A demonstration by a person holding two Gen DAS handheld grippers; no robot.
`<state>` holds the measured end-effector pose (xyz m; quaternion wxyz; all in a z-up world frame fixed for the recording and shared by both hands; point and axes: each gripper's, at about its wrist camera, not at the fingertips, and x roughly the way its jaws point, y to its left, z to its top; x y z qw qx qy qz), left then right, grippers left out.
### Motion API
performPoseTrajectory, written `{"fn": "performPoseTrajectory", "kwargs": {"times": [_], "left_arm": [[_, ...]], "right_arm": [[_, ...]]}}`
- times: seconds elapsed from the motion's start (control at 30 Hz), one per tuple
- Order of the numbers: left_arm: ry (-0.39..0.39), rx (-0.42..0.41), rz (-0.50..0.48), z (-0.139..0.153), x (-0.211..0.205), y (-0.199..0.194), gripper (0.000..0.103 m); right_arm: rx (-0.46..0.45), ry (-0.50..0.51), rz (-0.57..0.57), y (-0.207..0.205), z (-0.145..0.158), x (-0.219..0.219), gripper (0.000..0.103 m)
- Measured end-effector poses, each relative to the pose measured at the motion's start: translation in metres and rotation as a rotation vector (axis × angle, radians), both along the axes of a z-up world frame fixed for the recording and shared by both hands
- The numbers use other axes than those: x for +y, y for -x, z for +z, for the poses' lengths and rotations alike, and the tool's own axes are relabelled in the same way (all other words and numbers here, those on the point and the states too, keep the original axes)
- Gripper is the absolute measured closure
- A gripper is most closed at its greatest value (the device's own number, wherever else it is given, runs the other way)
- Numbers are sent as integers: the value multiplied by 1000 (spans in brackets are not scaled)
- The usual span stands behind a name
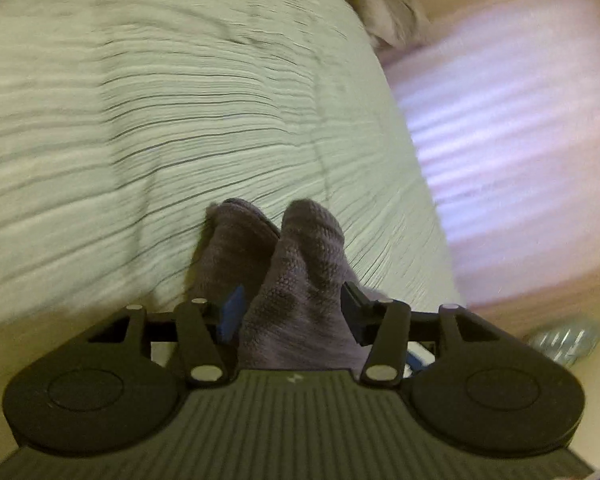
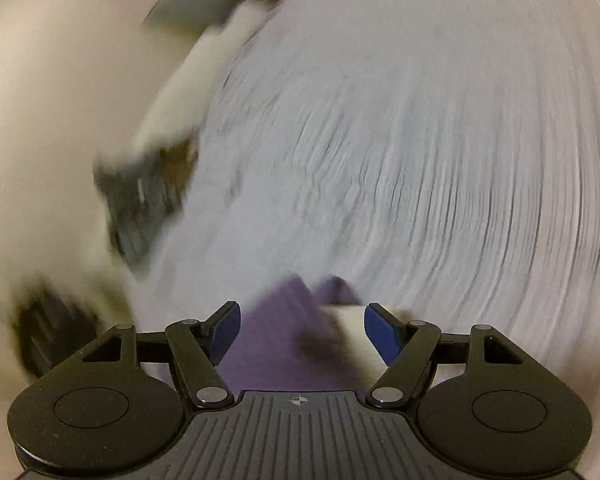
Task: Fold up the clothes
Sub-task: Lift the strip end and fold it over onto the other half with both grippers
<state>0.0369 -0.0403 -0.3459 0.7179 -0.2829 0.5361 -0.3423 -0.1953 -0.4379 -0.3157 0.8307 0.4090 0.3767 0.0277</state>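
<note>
A purple knit garment point(image 1: 296, 280) bulges up between and over the fingers of my left gripper point(image 1: 294, 312), which is shut on a thick bunch of it above the pale striped bedspread point(image 1: 180, 120). In the right wrist view, a purple fold of the garment point(image 2: 276, 340) lies between the blue pads point(image 2: 225, 330) of my right gripper point(image 2: 302, 332). Its jaws stand wide apart and open, with a white gap beside the right pad. That view is heavily motion-blurred.
The bed's edge runs down the right of the left wrist view, with wooden floor point(image 1: 520, 120) beyond. Another crumpled greyish cloth point(image 1: 388, 12) lies at the bed's far corner. Blurred dark and white shapes point(image 2: 148, 200) sit left of the bedspread point(image 2: 420, 160).
</note>
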Motion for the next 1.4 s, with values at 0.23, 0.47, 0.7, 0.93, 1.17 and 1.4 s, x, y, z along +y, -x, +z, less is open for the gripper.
{"fn": "performPoseTrajectory", "kwargs": {"times": [0.23,0.47,0.7,0.93,1.17,1.4], "left_arm": [[-54,-109,-106,-10,-27,3,82],[126,34,31,-17,-3,-3,95],[33,96,109,-37,-1,-9,89],[-3,-13,32,-17,-14,-26,60],[86,4,77,-27,-25,-39,87],[-33,45,133,-44,-25,-34,85]], "right_arm": [[-56,108,191,-37,-31,39,35],[-87,120,82,-33,-14,31,89],[50,224,87,-63,-42,51,86],[9,100,60,-57,-35,28,57],[-23,149,75,-72,-32,35,94],[133,296,9,-88,-57,49,94]]}}
